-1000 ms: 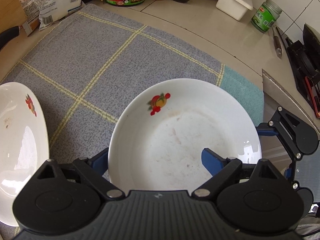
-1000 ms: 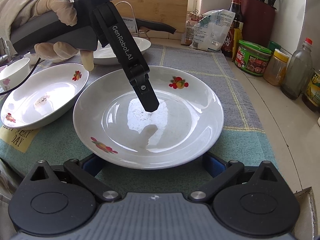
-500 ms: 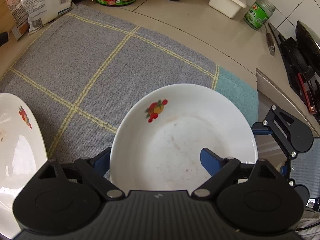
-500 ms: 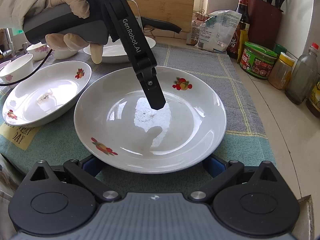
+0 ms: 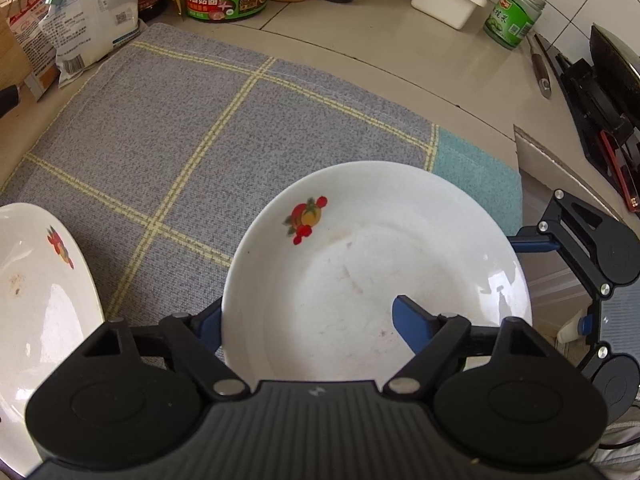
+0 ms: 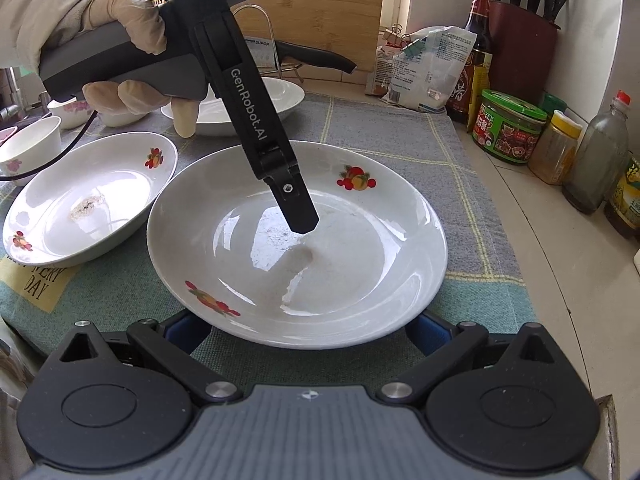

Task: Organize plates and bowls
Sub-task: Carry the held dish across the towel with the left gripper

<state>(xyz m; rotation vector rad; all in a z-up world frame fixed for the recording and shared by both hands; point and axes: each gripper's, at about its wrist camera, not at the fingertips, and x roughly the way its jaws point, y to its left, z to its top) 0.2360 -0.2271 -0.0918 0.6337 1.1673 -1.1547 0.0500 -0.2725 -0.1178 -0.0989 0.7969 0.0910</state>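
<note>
Now left tool (image 5: 308,326) astride plate rim (image 5: 240,264)

A large white plate (image 6: 296,240) with fruit prints lies at the centre on a grey checked cloth (image 6: 400,136) covering the tabletop (image 6: 560,264). The right tongs (image 6: 308,332) sit at six o'clock, their blue tips apart on either side of the plate's near rim, partly hidden under it. The left tongs (image 6: 298,216), held by a gloved hand (image 6: 120,48) at ten o'clock, reach down into the plate; only one black finger (image 6: 296,204) shows, its tip at the plate's inner surface. These jaws have just been closing. A second plate (image 6: 88,208) lies at nine o'clock, just beside the first. Jars and bottles stand at three o'clock.
</note>
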